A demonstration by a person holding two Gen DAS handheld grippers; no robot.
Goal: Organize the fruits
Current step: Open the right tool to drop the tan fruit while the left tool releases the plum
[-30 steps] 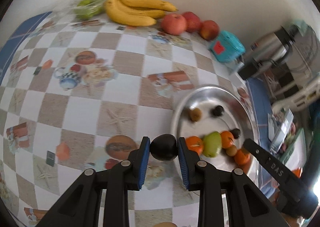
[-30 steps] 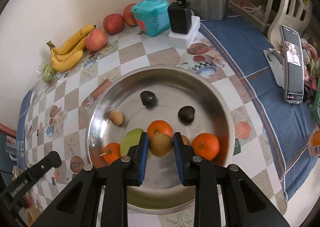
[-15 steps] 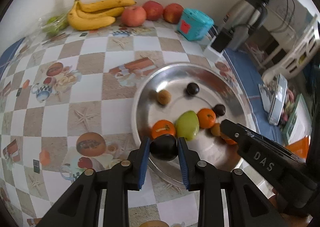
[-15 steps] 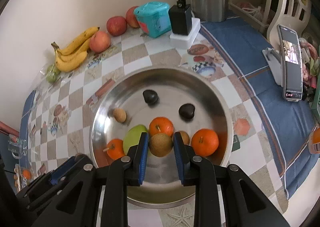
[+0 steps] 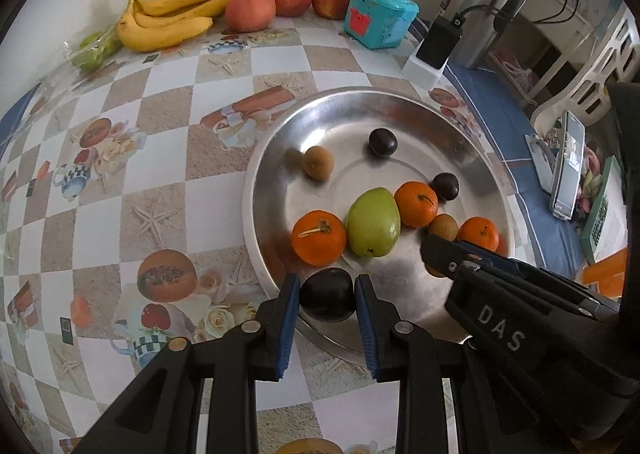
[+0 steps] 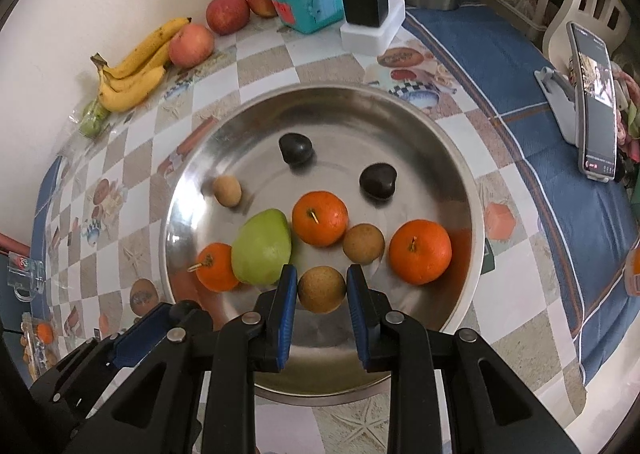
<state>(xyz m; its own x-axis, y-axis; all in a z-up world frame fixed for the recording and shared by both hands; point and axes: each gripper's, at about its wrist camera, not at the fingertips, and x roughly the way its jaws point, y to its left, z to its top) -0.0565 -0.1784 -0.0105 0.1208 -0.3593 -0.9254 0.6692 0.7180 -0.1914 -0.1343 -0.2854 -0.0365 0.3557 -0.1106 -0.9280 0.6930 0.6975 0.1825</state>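
Holding a dark round fruit [image 5: 327,295] between its blue pads, the left tool [image 5: 326,296] is nearly closed, with both pads pressed against the fruit's sides. The fruit sits over the near rim of the steel bowl [image 5: 256,182], at the edge closest to the camera.

The right tool [image 6: 321,289] is likewise nearly closed, gripping a brown round fruit [image 6: 321,289] above the near part of the bowl's floor. In the left wrist view the right tool's black body [image 5: 496,318] reaches in from the lower right, over the bowl.

Bowl contents, right wrist view:
- green pear-shaped fruit [image 6: 262,248], touching a small orange [image 6: 216,266] on its left
- second orange [image 6: 319,218] at centre, beside a loose brown fruit [image 6: 363,243]
- third orange [image 6: 420,252] toward the right wall
- two dark fruits [image 6: 296,149] [image 6: 378,181] further back, apart from each other
- small tan fruit [image 6: 227,191] on the left side, alone

Outside the bowl, on the checked tabletop [image 5: 132,182]: bananas [image 5: 168,20] and three apples [image 5: 250,10] lie along the wall, with a teal box [image 5: 378,22] beside the apples. A phone on a stand [image 6: 592,102] stands on the blue cloth at right.
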